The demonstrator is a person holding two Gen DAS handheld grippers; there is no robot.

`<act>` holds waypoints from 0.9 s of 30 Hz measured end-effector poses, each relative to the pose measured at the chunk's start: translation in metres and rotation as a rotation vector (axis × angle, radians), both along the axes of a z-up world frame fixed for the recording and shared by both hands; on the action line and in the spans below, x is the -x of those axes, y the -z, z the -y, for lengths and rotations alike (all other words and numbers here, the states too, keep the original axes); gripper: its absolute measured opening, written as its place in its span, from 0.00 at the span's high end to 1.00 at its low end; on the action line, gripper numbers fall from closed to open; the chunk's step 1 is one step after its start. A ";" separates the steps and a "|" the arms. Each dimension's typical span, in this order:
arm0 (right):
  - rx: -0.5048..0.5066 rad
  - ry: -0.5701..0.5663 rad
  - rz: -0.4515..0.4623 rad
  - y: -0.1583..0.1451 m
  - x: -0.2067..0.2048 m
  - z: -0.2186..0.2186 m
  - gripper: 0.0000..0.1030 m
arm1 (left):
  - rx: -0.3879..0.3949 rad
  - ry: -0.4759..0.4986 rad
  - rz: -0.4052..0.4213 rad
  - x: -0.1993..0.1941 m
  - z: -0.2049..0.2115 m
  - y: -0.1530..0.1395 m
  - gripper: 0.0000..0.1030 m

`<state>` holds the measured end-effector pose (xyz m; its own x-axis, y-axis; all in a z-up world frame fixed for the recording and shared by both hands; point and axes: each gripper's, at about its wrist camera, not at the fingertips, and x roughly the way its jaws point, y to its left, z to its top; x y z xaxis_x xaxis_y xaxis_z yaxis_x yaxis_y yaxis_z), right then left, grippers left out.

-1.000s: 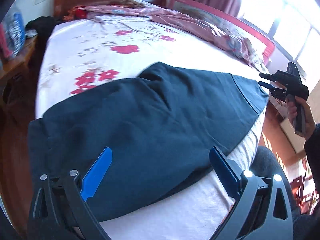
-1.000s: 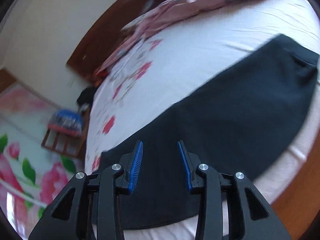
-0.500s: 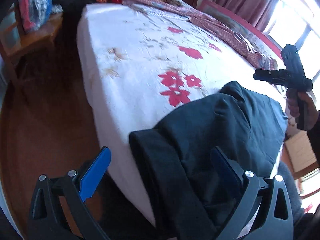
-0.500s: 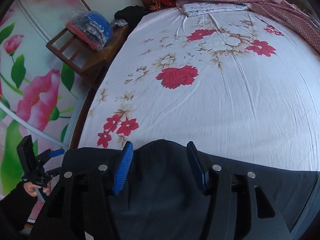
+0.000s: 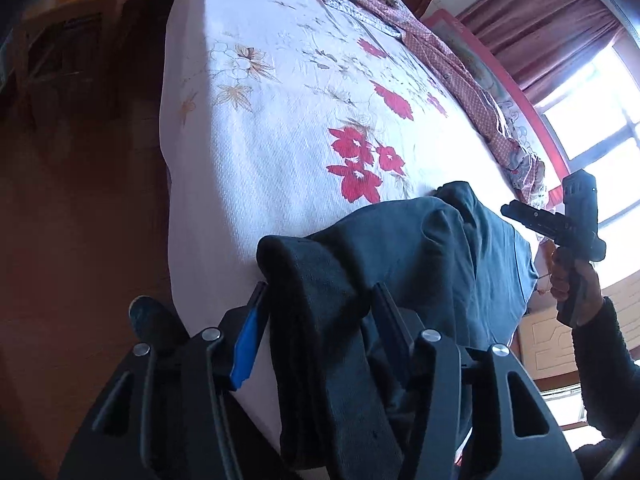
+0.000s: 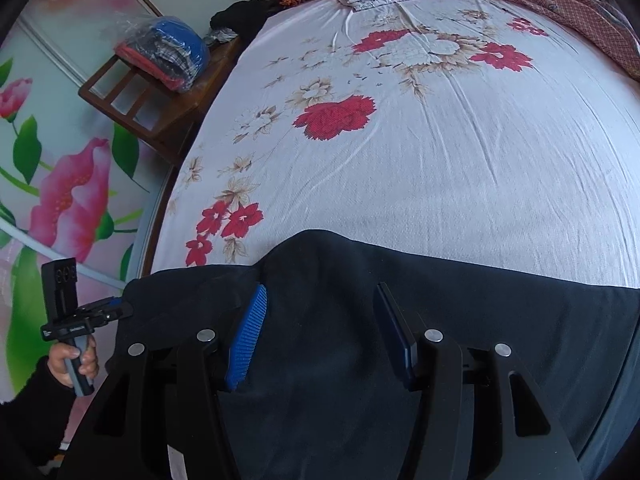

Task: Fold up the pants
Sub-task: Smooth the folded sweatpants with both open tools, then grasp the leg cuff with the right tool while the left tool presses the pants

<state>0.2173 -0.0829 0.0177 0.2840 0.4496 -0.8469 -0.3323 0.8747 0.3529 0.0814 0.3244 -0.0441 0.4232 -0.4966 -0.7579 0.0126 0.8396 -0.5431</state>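
Floral bed (image 6: 440, 168) lay mostly bare; left gripper (image 5: 320, 312) clenched pants (image 5: 440, 248) at its edge, right gripper (image 6: 320, 320) hovered unclenched.

The end of the dark pants (image 5: 400, 264) that passes between the left gripper (image 5: 320, 308) fingers (image 5: 250, 328) drops out of sight at the bottom edge of the left wrist view, so its full length cannot be told. The pants cover the inner face of the finger on the right there. In the right wrist view, the pants run off the right and bottom edges beyond the right gripper (image 6: 320, 304) fingers (image 6: 248, 332), hiding the near edge of the bed (image 6: 440, 168). Whether those fingers touch the cloth below them cannot be told. Far left of them, the contents of the plastic bag (image 6: 168, 52) are too small to make out.
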 end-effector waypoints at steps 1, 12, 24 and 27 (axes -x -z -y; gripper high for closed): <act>0.009 0.006 0.004 0.000 -0.002 0.000 0.47 | 0.020 -0.008 0.008 -0.001 -0.002 -0.001 0.50; 0.119 -0.040 0.037 0.015 -0.046 -0.015 0.47 | 0.161 -0.331 0.051 0.012 -0.019 0.023 0.78; 0.186 0.039 0.123 0.029 -0.035 -0.025 0.34 | 0.107 -0.321 0.037 0.014 -0.038 0.013 0.55; 0.019 0.065 0.155 -0.003 0.010 -0.002 0.34 | -0.049 -0.366 0.095 0.038 -0.042 -0.019 0.41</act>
<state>0.2077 -0.0814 0.0204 0.4398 0.4101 -0.7990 -0.3243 0.9021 0.2845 0.0432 0.3669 -0.0248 0.6355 -0.2638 -0.7256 -0.2441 0.8230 -0.5129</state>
